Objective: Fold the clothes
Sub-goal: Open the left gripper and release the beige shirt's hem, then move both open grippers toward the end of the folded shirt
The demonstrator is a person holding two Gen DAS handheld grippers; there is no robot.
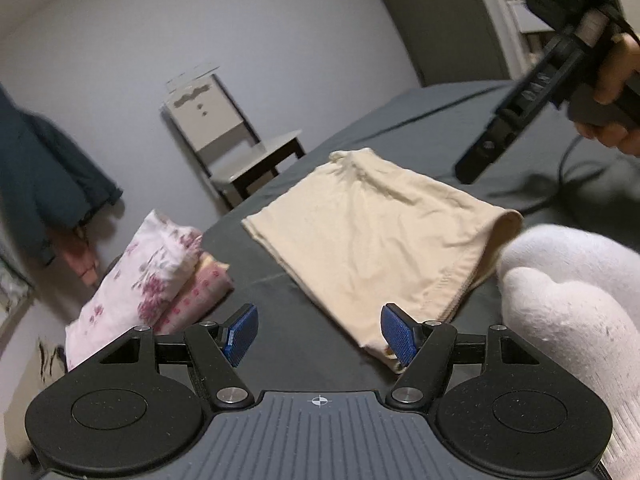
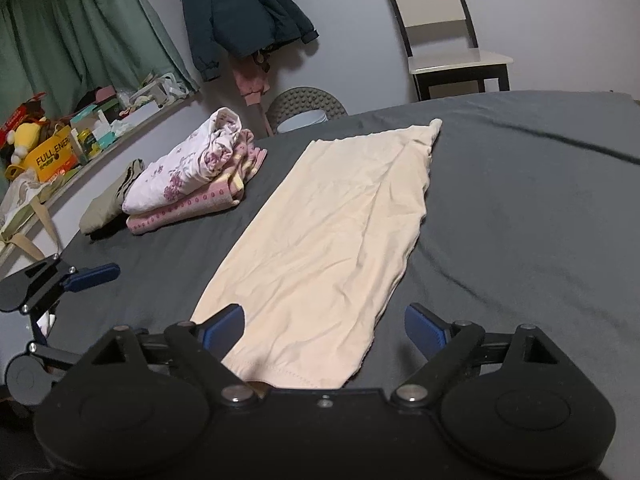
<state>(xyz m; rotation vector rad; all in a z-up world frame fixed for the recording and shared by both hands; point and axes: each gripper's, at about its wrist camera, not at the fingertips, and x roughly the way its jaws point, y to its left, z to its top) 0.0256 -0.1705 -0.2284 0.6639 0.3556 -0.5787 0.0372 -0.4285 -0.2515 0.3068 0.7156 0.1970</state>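
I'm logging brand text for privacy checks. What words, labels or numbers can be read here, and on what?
"FULL ENER", cut off by a can: yellow box on the window ledge.
Print on the red packet, small cartons and can: too small to read.
Nothing else carries text.

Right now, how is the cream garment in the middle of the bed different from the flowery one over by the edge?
The cream garment is plain, while the flowery garment is white with a purple flower print. The cream garment lies spread out long and flat, alone on the dark bed sheet; the flowery garment is folded into a thick bundle. It also sits on top of a pink dotted garment, in a pile. Both rest on the same bed.
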